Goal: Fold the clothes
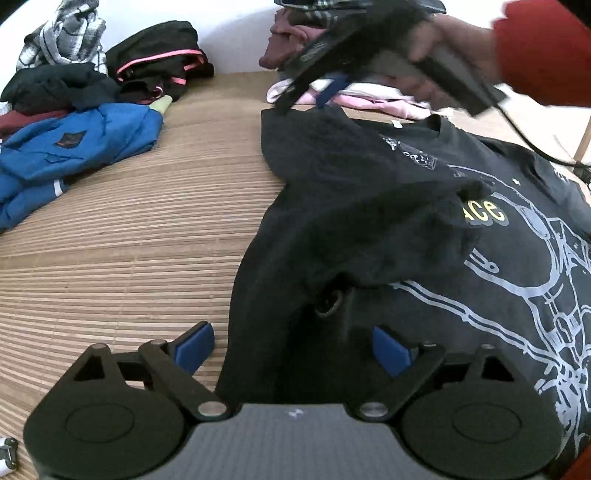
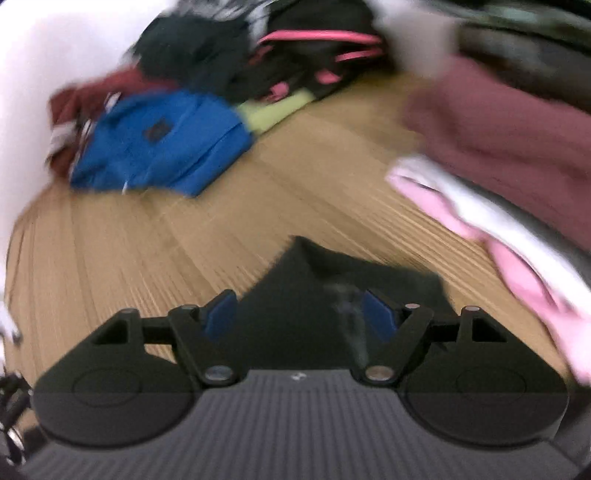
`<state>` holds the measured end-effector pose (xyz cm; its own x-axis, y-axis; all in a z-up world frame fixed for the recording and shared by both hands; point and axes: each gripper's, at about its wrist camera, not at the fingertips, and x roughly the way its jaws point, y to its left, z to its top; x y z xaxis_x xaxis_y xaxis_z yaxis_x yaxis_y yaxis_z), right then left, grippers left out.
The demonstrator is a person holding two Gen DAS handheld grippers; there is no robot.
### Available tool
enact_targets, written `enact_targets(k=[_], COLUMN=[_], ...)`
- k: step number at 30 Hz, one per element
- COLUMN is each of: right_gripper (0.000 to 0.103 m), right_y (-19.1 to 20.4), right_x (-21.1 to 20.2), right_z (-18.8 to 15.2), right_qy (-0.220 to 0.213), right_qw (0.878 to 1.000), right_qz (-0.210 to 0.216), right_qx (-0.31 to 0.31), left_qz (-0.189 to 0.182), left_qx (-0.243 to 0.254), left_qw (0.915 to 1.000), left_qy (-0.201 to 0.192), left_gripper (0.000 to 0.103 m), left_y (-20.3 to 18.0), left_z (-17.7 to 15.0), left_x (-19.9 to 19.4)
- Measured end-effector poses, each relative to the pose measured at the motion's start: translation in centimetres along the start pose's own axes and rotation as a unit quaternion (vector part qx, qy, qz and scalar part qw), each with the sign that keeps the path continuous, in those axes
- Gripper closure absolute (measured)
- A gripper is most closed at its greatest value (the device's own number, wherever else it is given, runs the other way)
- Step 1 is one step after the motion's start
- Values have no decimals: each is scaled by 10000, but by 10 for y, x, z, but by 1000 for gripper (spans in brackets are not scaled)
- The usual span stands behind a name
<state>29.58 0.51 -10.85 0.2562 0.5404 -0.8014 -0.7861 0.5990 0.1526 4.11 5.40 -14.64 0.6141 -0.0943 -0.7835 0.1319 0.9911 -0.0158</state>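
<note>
- Left gripper (image 1: 291,347), jaws spread and empty, straddles the black printed cotton T-shirt (image 1: 424,236) edge; a careless pinch could undo the folded-over sleeve ahead.
- Right gripper (image 2: 297,319), jaws apart holding nothing, above the shirt's corner; it could snag the pink-and-white folded pile (image 2: 480,221) to its right.

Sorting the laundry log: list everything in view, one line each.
black printed T-shirt: one, black with pale print, partly folded on the mat
blue jacket: one, blue, far left of the mat
black garment with pink trim: one, behind the jacket
plaid shirt: one, black and white, far left corner
folded stack: one, maroon over white and pink, far right
woven mat: one, tan, under everything
left claw: open, at the T-shirt's near edge
right claw: open, over the T-shirt's far corner
sleeve: one, red
</note>
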Motion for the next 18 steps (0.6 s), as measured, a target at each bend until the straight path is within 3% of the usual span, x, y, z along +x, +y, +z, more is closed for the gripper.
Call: enact_targets(k=[3, 4, 5, 7, 10, 15, 18], right_gripper=[39, 60, 94, 96, 97, 98, 97], right_y=[8, 7, 7, 0, -18, -52, -58], right_x=[19, 24, 28, 31, 18, -3, 0], right_z=[14, 17, 19, 23, 21, -2, -19], right_qy=[236, 315, 395, 418, -113, -855, -859], right_qw=[9995, 9994, 9992, 9986, 9940, 9665, 9589], right_qz=[112, 102, 77, 179, 312, 139, -97], right_qx=[-183, -135, -76, 262, 1043, 2417, 2703], left_qz=[49, 55, 58, 55, 71, 139, 154], left_qx=[-54, -59, -66, -90, -135, -219, -213], left_qw=[10000, 9999, 9999, 9999, 9998, 9995, 9994], left_qy=[-61, -71, -76, -90, -144, -189, -208], left_gripper=[4, 3, 3, 3, 2, 1, 0], left_y=[2, 2, 3, 4, 6, 10, 11], left_z=[-1, -1, 0, 1, 2, 3, 3], left_x=[1, 2, 3, 5, 7, 9, 10])
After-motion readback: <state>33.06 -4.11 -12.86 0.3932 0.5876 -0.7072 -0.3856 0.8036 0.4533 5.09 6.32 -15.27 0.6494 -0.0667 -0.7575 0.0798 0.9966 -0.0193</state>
